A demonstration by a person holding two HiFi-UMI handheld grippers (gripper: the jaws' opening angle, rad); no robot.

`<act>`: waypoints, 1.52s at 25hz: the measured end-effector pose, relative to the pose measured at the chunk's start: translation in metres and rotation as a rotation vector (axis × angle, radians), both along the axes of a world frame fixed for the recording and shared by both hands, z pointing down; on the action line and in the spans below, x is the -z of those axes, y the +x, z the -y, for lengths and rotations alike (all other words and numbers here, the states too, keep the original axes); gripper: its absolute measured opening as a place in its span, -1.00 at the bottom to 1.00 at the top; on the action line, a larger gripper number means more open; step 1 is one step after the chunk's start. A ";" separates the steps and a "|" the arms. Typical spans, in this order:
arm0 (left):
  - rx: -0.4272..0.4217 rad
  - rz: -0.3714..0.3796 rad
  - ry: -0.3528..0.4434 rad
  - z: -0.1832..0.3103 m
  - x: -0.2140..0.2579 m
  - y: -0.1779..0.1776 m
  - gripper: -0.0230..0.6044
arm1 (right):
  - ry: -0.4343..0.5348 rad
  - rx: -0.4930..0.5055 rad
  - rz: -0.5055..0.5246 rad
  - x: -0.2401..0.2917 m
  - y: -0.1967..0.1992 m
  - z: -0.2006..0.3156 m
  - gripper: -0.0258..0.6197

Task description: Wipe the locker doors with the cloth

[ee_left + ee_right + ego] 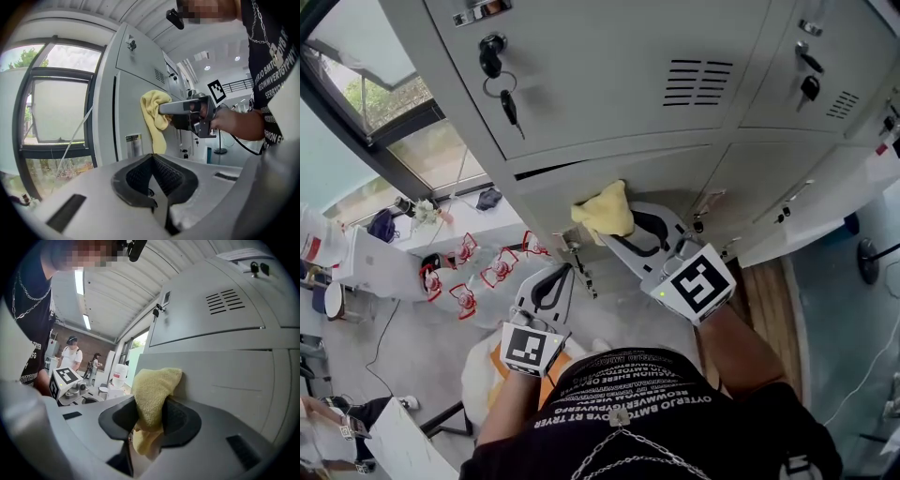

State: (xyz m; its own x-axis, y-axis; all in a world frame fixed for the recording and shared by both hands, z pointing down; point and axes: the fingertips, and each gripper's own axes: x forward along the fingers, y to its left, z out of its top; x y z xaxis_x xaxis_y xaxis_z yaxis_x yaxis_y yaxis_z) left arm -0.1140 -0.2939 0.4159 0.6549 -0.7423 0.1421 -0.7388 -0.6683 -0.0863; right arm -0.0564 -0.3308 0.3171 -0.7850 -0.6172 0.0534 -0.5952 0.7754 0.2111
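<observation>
While the right gripper (149, 417) clamps the yellow cloth (152, 387) against the lower locker door (225, 376) and the left gripper (154, 174) idles, jaws together on nothing, wiping looks underway, so next: drag sideways with steady pressure.

The cloth (157, 383) has its middle hidden between the closed jaws of the right gripper (150, 417). The head view's top edge cuts off the upper locker door (600, 75). The label (133, 145) on the locker's side is too small to read.
</observation>
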 end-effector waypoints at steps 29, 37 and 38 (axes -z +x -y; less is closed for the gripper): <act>0.074 0.009 -0.006 -0.034 0.005 0.034 -0.91 | -0.020 -0.123 -0.073 -0.011 0.112 0.019 -0.55; 0.074 0.010 0.021 -0.043 0.015 0.039 -0.91 | -0.044 -0.204 -0.055 -0.017 0.134 0.021 -0.55; 0.077 0.014 0.014 -0.044 0.014 0.038 -0.91 | -0.043 -0.216 -0.058 -0.017 0.135 0.022 -0.55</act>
State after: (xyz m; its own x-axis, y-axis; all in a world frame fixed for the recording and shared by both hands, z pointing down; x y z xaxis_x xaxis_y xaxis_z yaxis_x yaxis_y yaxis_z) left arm -0.0765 -0.2497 0.4022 0.5938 -0.7924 0.1398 -0.7867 -0.6082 -0.1056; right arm 0.0790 -0.3527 0.3342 -0.6300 -0.7665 0.1246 -0.7359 0.6406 0.2193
